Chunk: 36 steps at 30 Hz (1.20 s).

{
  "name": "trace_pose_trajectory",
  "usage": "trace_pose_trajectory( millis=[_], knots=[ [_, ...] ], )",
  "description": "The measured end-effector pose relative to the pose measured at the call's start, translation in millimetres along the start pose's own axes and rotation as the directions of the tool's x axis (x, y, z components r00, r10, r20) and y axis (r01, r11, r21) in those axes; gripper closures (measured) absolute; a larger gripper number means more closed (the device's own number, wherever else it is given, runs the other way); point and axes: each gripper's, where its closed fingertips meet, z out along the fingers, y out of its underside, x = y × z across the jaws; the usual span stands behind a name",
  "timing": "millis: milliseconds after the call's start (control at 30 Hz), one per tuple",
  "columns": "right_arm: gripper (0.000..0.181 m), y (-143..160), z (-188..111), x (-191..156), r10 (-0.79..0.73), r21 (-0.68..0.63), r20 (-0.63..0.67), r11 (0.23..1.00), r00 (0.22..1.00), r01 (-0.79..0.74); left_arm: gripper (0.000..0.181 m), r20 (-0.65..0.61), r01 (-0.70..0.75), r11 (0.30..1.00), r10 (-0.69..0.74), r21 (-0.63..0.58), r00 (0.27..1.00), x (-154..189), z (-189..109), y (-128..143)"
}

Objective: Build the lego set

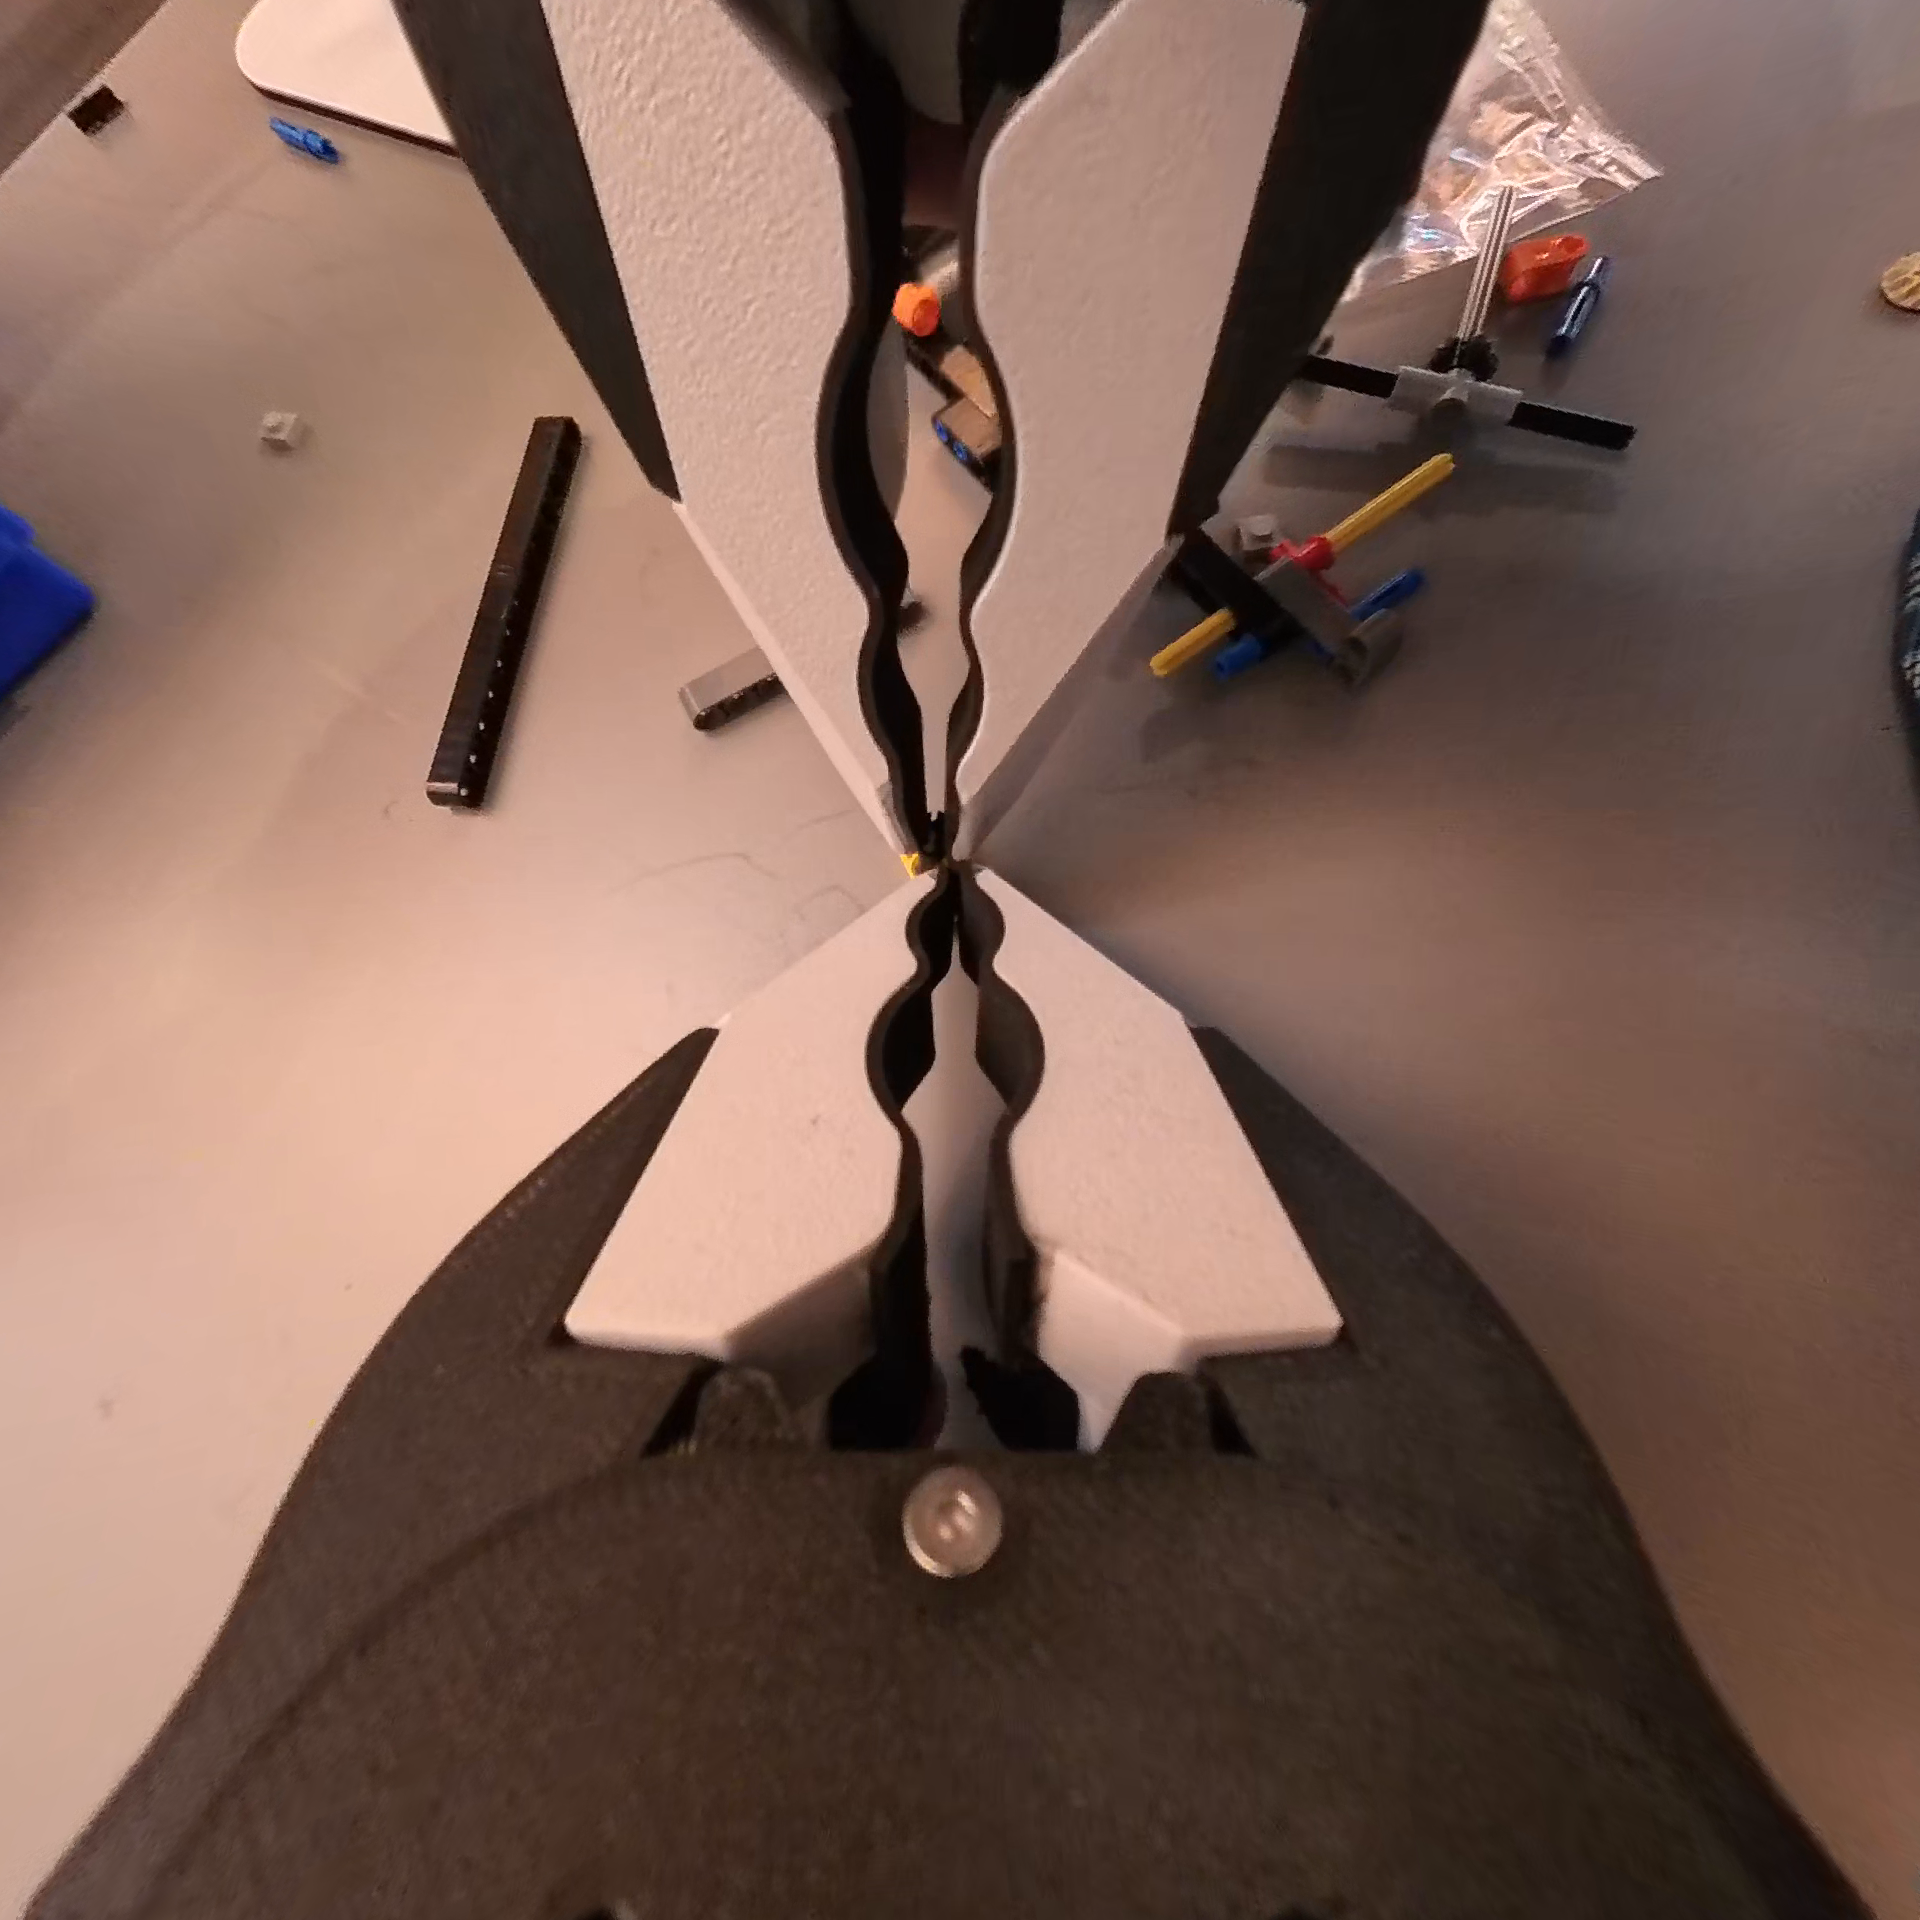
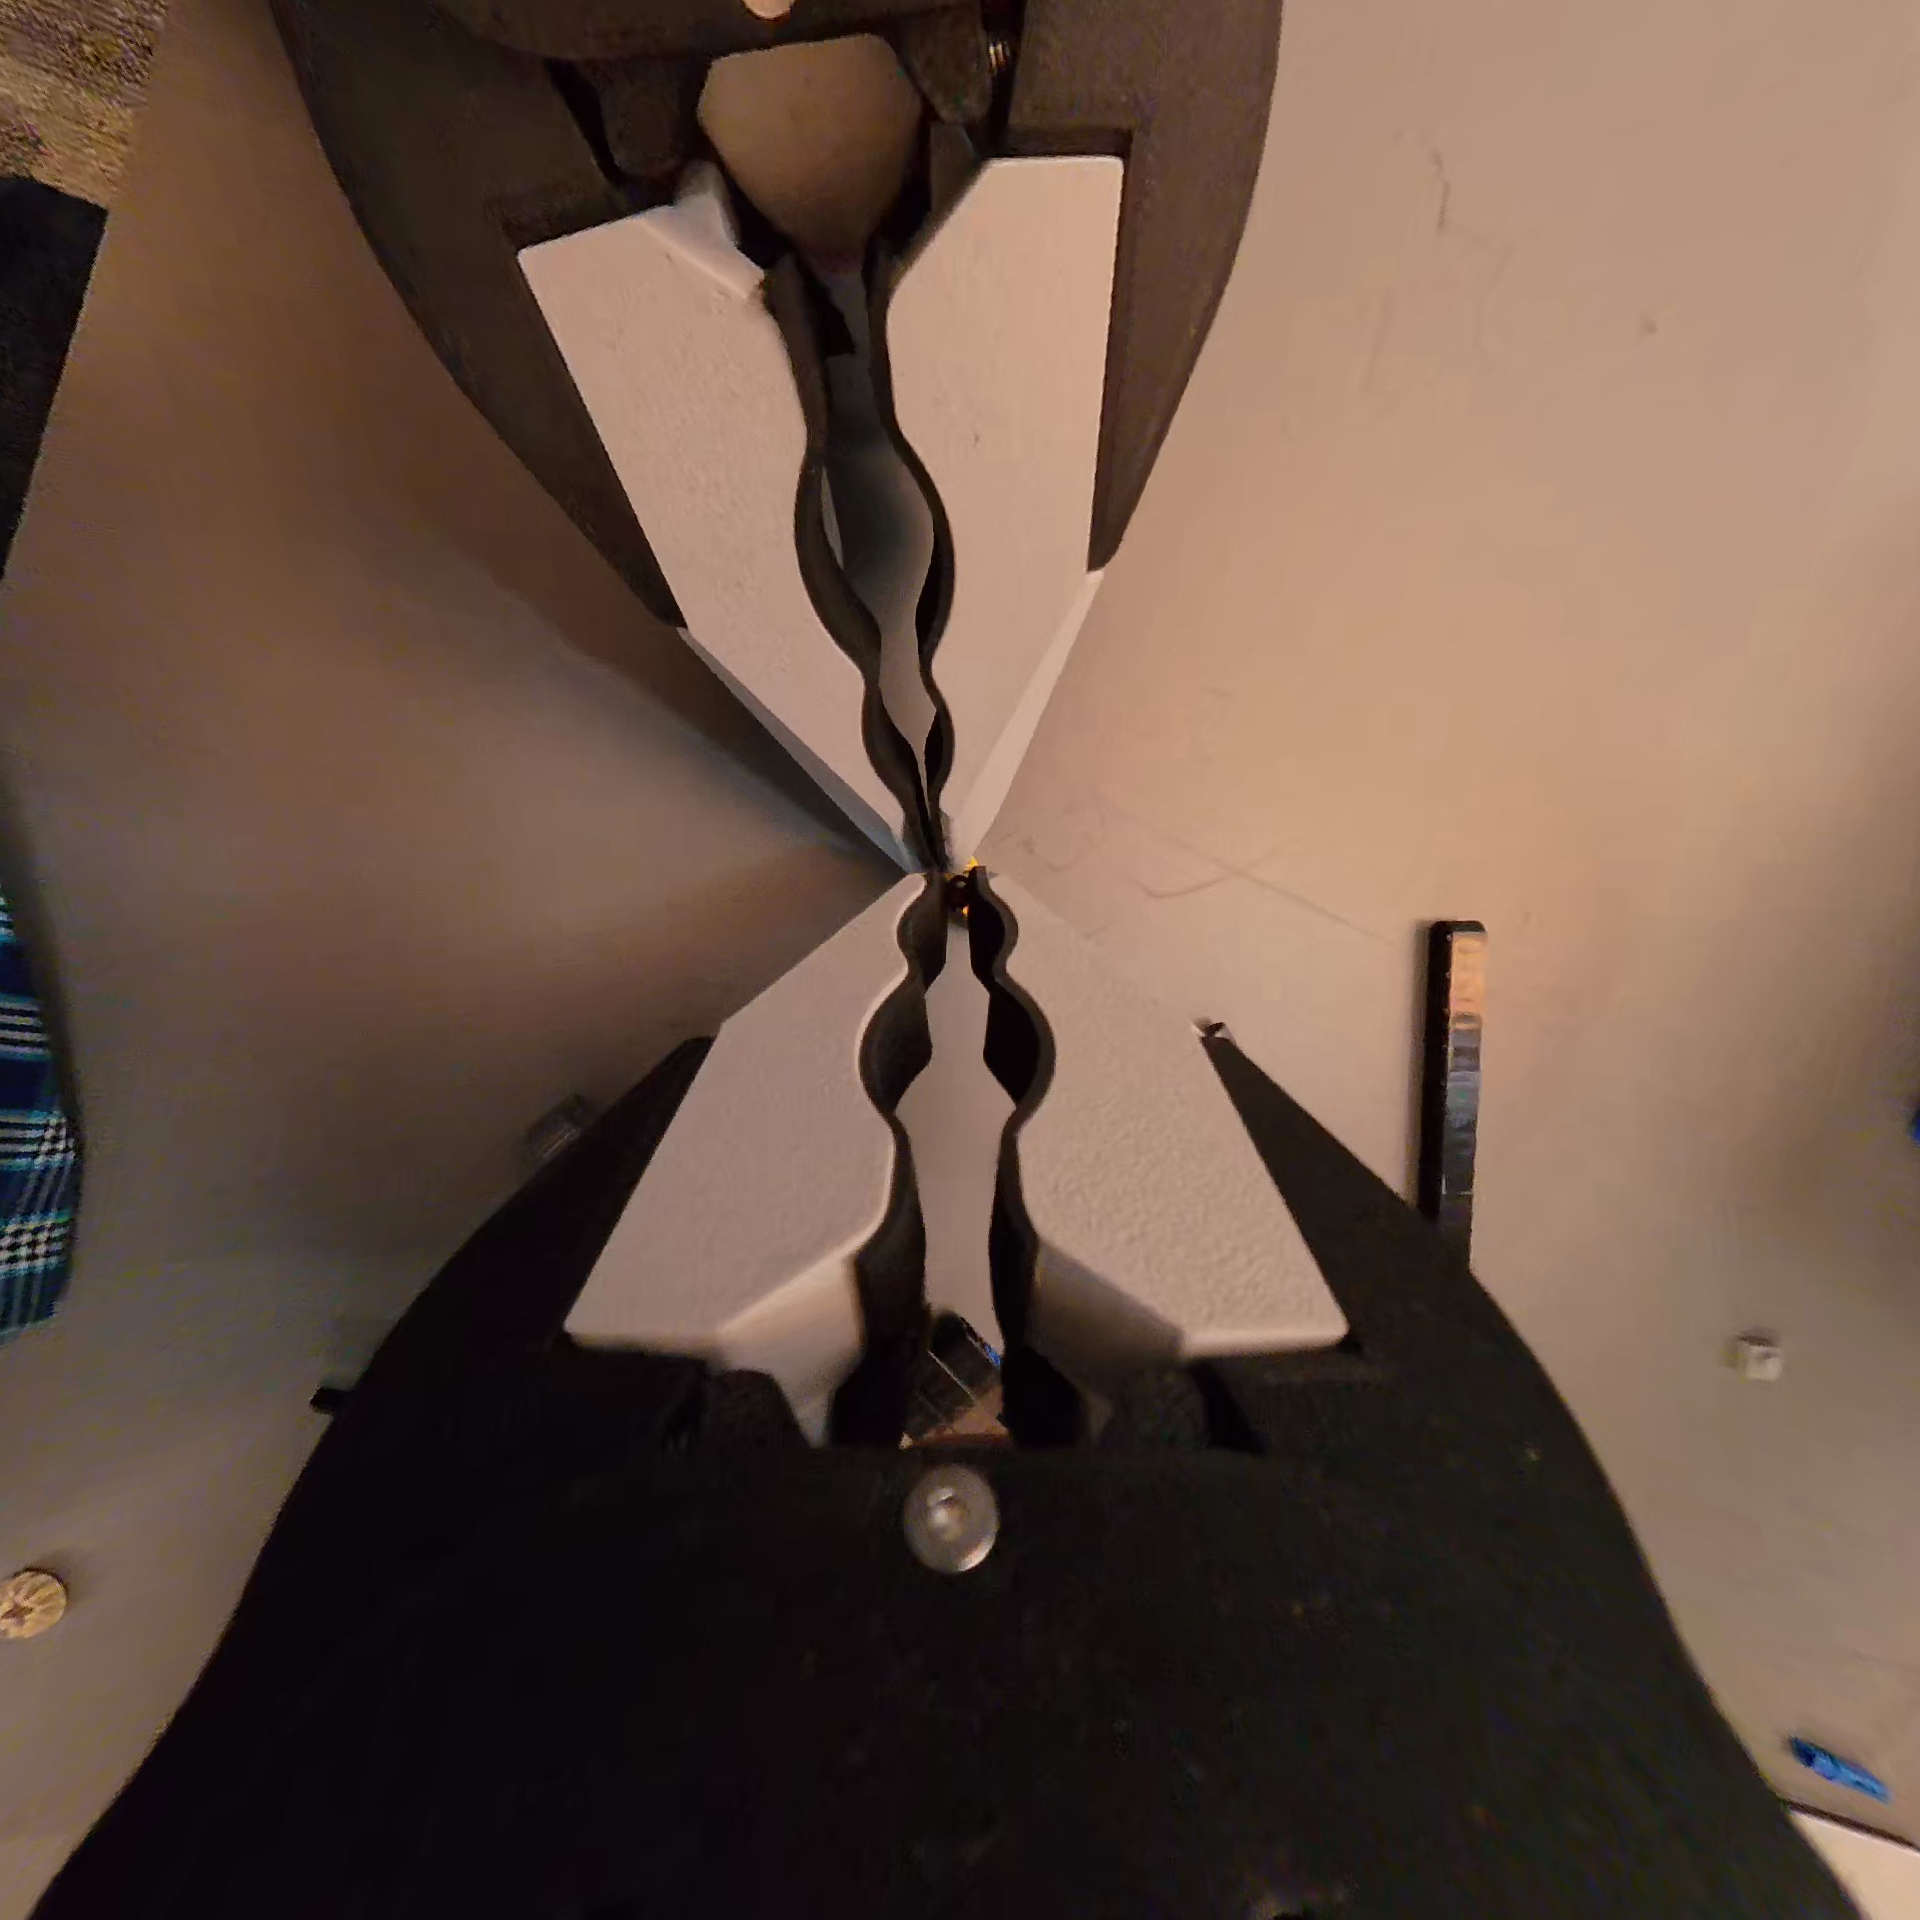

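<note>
Left wrist view, read left to right: blue bin (image 1: 36, 608) at the edge, small grey stud (image 1: 283, 429), long black beam (image 1: 506, 613) flat on the table (image 1: 312, 1039), short grey beam (image 1: 732, 701) partly behind a finger. Centre: left gripper (image 1: 940, 883) meets right gripper (image 1: 935, 826) tip to tip above the table, both pairs of fingers drawn nearly together, with a tiny yellow piece (image 1: 912, 862) showing just where the tips meet. Which gripper actually bears it cannot be told; too small. Beyond the tips, an orange-topped black part (image 1: 920, 322). To the right: a partial build with a yellow axle (image 1: 1304, 608), a grey-and-black cross assembly (image 1: 1455, 400), an orange connector (image 1: 1545, 265), a clear bag (image 1: 1527, 177). Right wrist view: plaid cloth (image 2: 36, 1122) far left, right gripper (image 2: 958, 899) centre with a yellow glint (image 2: 968, 865) between the meeting tips, black beam (image 2: 1455, 1070) to the right, grey stud (image 2: 1756, 1358), blue pin (image 2: 1837, 1761). Judgement: step in hand looks like a handover or a mating of two very small parts. To do it well, keep both tips coaxial, let one gripper hold firm before the other lets go, and push along the piece's axis only. Risk: the piece pops sideways onto the table. Work low over bare table so a drop is easy to find.
</note>
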Motion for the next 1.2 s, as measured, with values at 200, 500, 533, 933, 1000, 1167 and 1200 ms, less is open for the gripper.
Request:
trace_pose_trajectory(
  millis=[200, 500, 533, 933, 1000, 1167, 1200],
  knots=[
    [0.180, -1, 1, 3, -0.001, -0.006, 0.030, 1.000, 1.000, 0.001, 0.181, -0.005, 0.012, 1.000, -0.012, -0.001, 1.000, -1, 0, 0],
    [0.180, -1, 2, 4, 0.039, -0.003, 0.105, 0.999, 0.994, -0.038, 0.181, -0.025, 0.035, 0.999, -0.035, 0.000, 0.999, -2, 1, 0],
    [0.180, -2, 2, 5, 0.030, -0.007, 0.108, 1.000, 0.994, -0.030, 0.181, -0.027, 0.037, 0.999, -0.037, 0.000, 0.999, -2, 1, 0],
    [0.180, 0, 6, 5, 0.019, -0.040, 0.162, 0.999, 0.987, -0.013, 0.181, -0.034, 0.053, 0.999, -0.053, 0.000, 0.998, -3, 0, 1],
    [0.180, -1, 5, 4, 0.056, -0.008, 0.170, 0.998, 0.984, -0.055, 0.181, -0.043, 0.055, 0.998, -0.055, 0.006, 0.998, -2, -2, 0],
    [0.179, -6, 1, 6, 0.154, 0.079, 0.185, 0.982, 0.971, -0.170, 0.147, 0.011, 0.117, 0.992, -0.118, 0.047, 0.993, -11, -12, 1],
    [0.179, -7, -2, 8, 0.185, 0.100, 0.194, 0.973, 0.963, -0.207, 0.143, 0.021, 0.122, 0.992, -0.123, 0.042, 0.992, -12, -12, 3]
  ],
)
